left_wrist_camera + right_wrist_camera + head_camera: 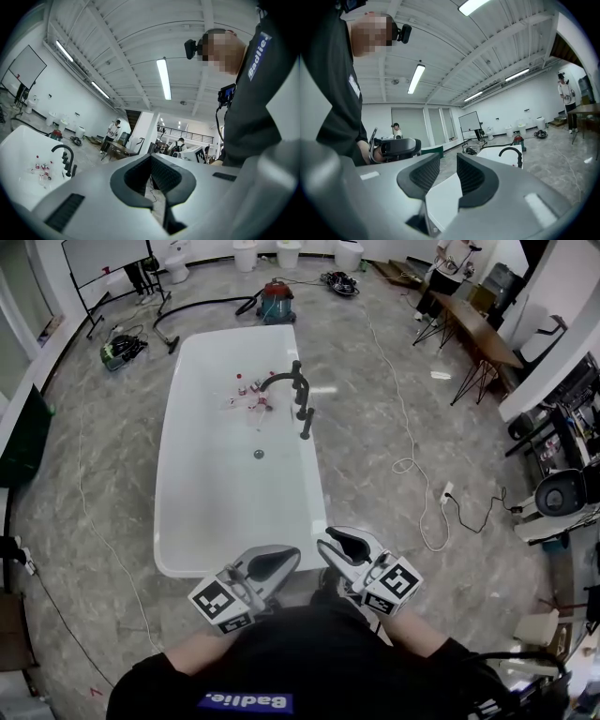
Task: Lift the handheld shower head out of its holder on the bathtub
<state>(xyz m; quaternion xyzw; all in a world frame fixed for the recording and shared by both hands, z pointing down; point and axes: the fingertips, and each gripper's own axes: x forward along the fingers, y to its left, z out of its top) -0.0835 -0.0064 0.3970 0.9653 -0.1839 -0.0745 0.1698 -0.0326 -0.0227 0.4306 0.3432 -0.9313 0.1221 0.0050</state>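
Observation:
A white bathtub [197, 512] stands lengthwise in front of me on the grey floor. On its right rim a black curved faucet [281, 381] rises, and the black handheld shower head [307, 422] stands upright in its holder just nearer to me. Both grippers are held level close to my body, short of the tub's near end and far from the shower head. My left gripper [281, 560] has its jaws together, empty [151, 158]. On my right gripper [335, 542] the jaws stand apart with nothing between them [448, 161]. The faucet [511, 152] shows far off in the right gripper view.
Small bottles [248, 395] lie inside the tub near the faucet. A red vacuum cleaner [277, 301] with a black hose sits beyond the tub's far end. A white cable [408, 460] trails across the floor at right, near tables [478, 329]. A person [445, 268] stands at the back.

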